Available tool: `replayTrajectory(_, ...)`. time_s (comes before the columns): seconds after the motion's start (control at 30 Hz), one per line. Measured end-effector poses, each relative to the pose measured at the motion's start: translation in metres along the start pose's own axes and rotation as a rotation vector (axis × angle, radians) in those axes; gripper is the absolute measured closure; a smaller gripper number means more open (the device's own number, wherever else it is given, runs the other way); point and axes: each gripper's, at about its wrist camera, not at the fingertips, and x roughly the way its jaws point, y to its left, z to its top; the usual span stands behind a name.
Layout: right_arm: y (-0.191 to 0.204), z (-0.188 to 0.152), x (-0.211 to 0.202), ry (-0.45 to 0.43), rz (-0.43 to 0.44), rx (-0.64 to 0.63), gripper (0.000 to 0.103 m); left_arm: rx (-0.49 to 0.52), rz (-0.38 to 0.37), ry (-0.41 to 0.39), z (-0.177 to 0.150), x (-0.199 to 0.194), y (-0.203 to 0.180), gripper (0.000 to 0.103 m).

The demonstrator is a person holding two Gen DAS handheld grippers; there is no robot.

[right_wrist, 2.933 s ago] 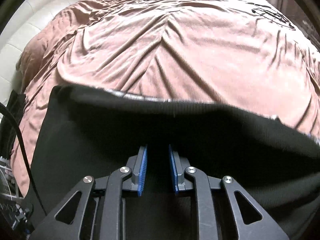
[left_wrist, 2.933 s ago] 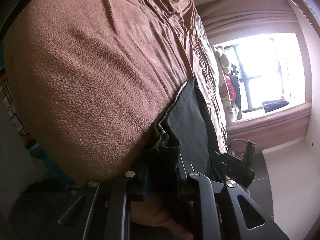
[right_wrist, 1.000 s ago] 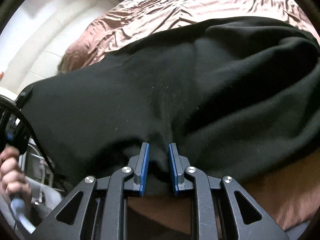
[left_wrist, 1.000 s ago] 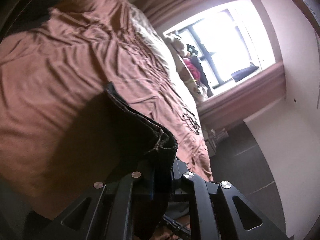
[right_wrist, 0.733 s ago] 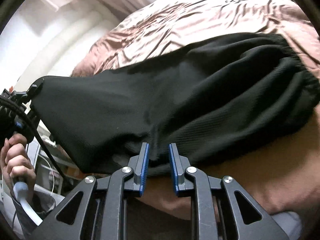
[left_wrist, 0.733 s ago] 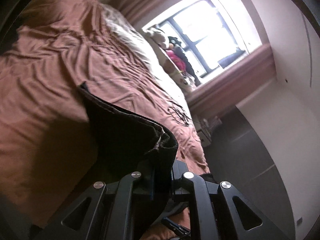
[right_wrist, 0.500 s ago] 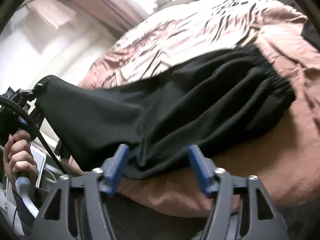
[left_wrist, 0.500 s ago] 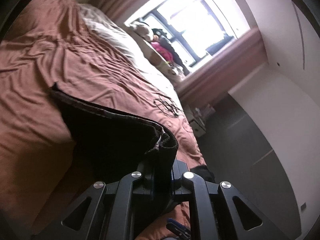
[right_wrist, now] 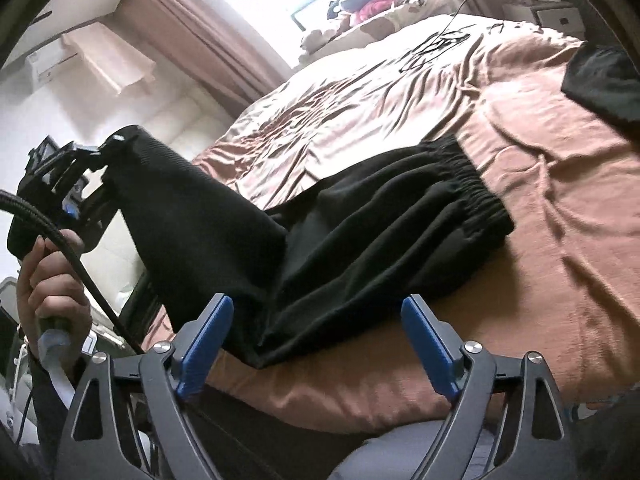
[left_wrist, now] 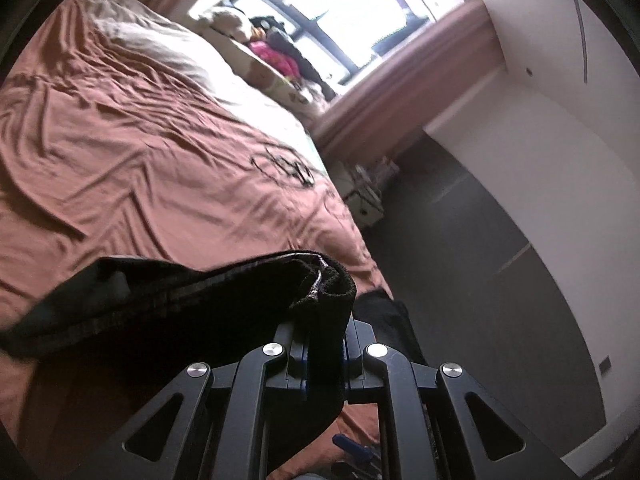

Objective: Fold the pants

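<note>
Black pants (right_wrist: 384,232) lie partly on the brown bedspread (right_wrist: 560,208), the elastic waistband toward the right. One end is lifted off the bed at the left. My left gripper (left_wrist: 323,344) is shut on a bunched black hem of the pants (left_wrist: 320,292) and holds it above the bed; it also shows in the right wrist view (right_wrist: 86,156), held by a hand. My right gripper (right_wrist: 316,320) is open and empty, its blue pads just in front of the pants' near edge.
The bed (left_wrist: 140,140) fills most of both views, with a black cable (left_wrist: 284,166) on it and a dark garment (right_wrist: 604,80) at its far right corner. A window sill with toys (left_wrist: 264,46), a small white cabinet (left_wrist: 362,196) and grey floor (left_wrist: 480,280) lie beyond.
My right gripper has opened and let go of the pants, which dropped onto the bed. My left gripper has kept its hold and swung the hem over the bed.
</note>
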Motion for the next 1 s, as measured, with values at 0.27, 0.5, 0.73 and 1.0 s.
replayTrajectory(0.27,-0.020,-0.007,-0.023,-0.010,-0.047,0.049,0.016,0.006,-0.037,0.150,-0.032,0.069,-0.013,0.092)
replayTrajectory(0.5,-0.034,-0.008,-0.037,0.009,-0.067,0.113,0.016,-0.002,-0.049,0.263,-0.061,0.115,-0.015,0.091)
replayTrajectory(0.73,-0.043,-0.004,-0.037,0.037,-0.089,0.150,0.016,0.030,-0.044,0.333,-0.080,0.126,-0.020,0.060)
replayTrajectory(1.0,-0.035,-0.002,-0.028,0.071,-0.117,0.133,0.016,0.025,0.032,0.269,-0.072,0.078,0.001,0.033)
